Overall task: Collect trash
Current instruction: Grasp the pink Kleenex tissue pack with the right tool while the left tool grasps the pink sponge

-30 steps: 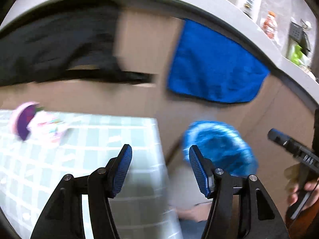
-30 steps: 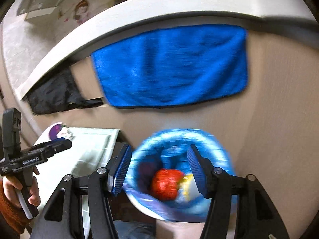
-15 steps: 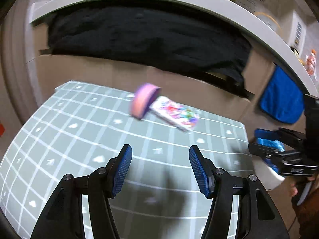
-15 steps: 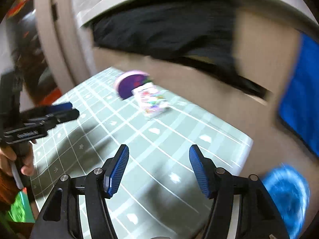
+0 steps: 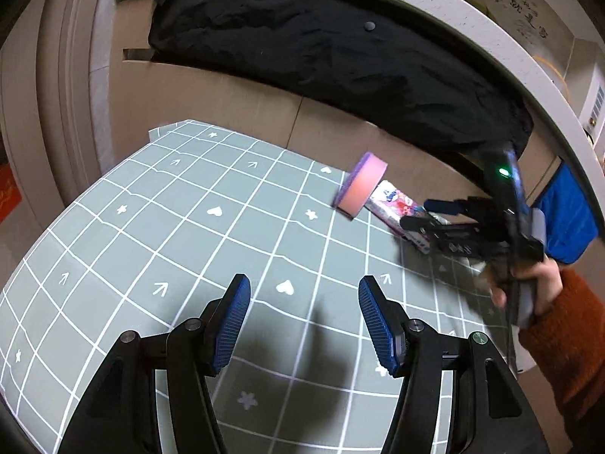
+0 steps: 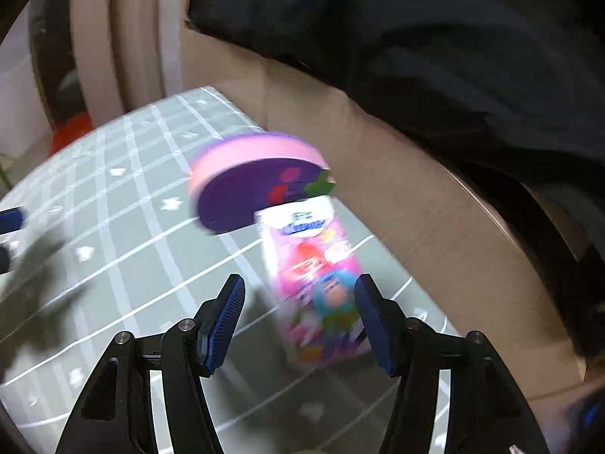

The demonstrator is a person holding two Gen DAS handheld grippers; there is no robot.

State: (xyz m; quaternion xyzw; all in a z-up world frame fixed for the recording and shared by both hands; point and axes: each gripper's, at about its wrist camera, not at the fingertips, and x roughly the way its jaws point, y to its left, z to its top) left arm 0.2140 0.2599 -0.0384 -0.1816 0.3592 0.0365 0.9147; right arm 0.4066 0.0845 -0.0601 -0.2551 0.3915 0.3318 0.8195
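A pink printed packet (image 6: 315,287) lies on the green grid mat (image 5: 151,227), its far end tucked under a tilted round pink-and-purple tub (image 6: 257,185). My right gripper (image 6: 298,302) hovers over the packet's near end. Its jaws are closing, the packet shows between them close to the right finger (image 6: 368,314), and the pads do not press on it. In the left wrist view, the tub (image 5: 361,185) and packet (image 5: 393,206) sit at the mat's far right, and the right gripper (image 5: 423,213) reaches in, held by a hand in an orange sleeve. My left gripper (image 5: 303,299) is open and empty above bare mat.
A cardboard wall (image 5: 227,98) runs behind the mat, with a black cloth (image 5: 321,45) draped over its top. A blue cloth (image 5: 567,219) hangs at the far right. A pale curved ledge (image 5: 453,11) runs above. The mat's left and near parts hold nothing.
Both grippers swung left from the blue-lined bin to the mat. The right gripper then closed in on the packet and tub, and the left moved further over the mat.
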